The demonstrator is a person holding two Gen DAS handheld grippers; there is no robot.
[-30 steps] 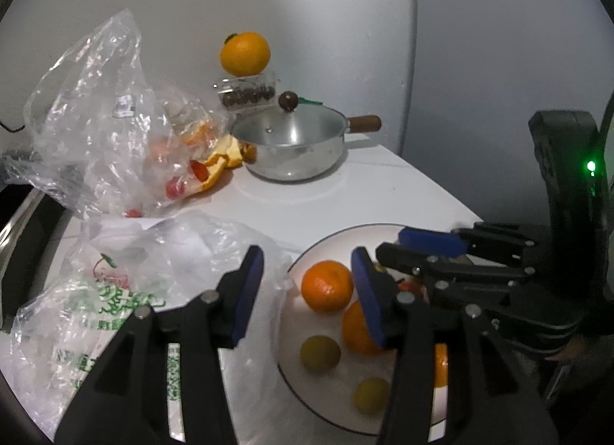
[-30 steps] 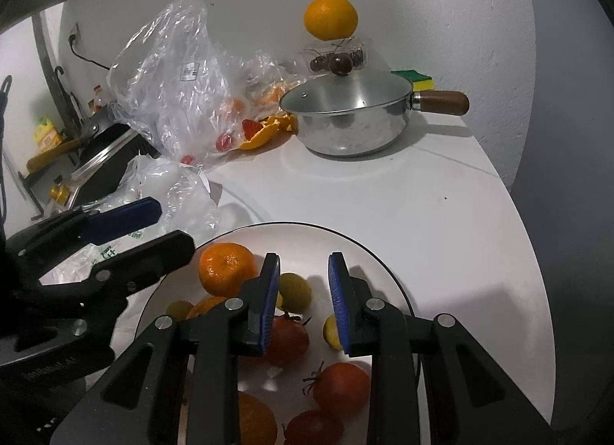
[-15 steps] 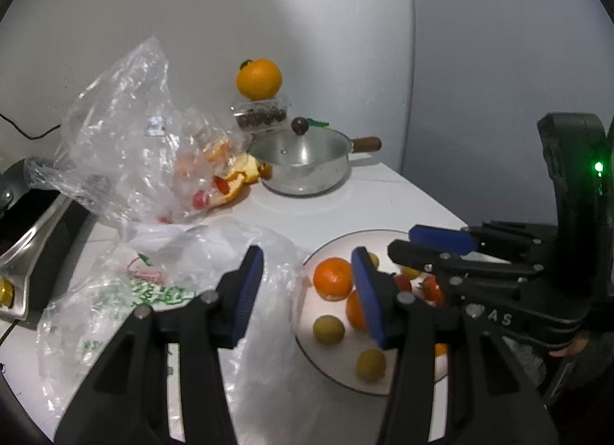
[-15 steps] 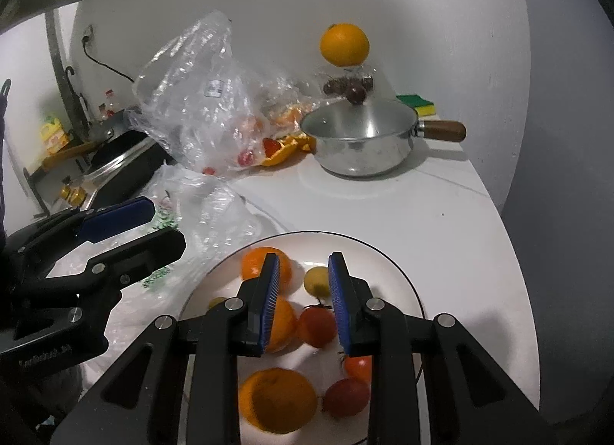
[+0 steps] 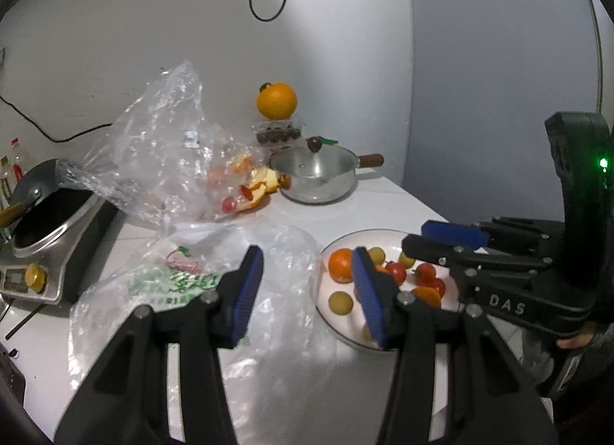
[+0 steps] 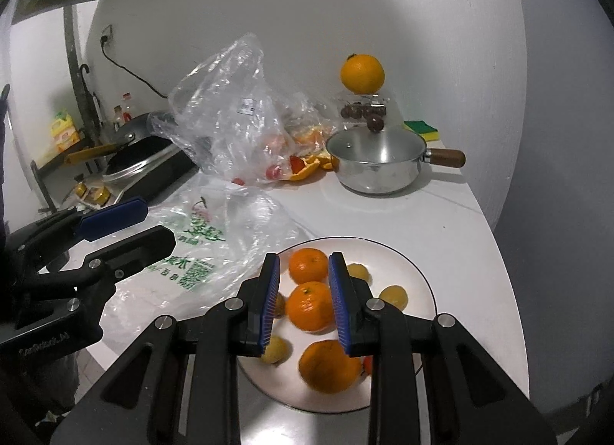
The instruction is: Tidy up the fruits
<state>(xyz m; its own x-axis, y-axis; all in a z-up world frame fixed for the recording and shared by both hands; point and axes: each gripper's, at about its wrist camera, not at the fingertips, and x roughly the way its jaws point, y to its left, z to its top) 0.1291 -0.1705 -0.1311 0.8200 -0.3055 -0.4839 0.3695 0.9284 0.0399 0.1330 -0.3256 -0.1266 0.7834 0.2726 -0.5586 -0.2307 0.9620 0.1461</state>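
A white plate (image 6: 418, 268) (image 5: 387, 234) on the white counter holds several oranges (image 6: 310, 305), small yellow fruits (image 6: 393, 296) and tomatoes (image 5: 426, 271). My right gripper (image 6: 302, 303) is open and empty, raised above the plate's near side. My left gripper (image 5: 305, 289) is open and empty, above the edge of an empty printed plastic bag (image 5: 184, 284) left of the plate. Each gripper shows in the other's view, the right (image 5: 445, 239) and the left (image 6: 126, 224).
A crumpled clear bag (image 6: 234, 119) with fruit and orange peels (image 6: 307, 167) lies at the back. A lidded steel pot (image 6: 378, 161) stands behind the plate. An orange (image 6: 362, 73) sits on a clear box by the wall. A cooker with pan (image 5: 50, 215) is left.
Both grippers have pulled back and up from the plate, so more of the counter and wall shows. Both stay empty, and their jaws look unchanged.
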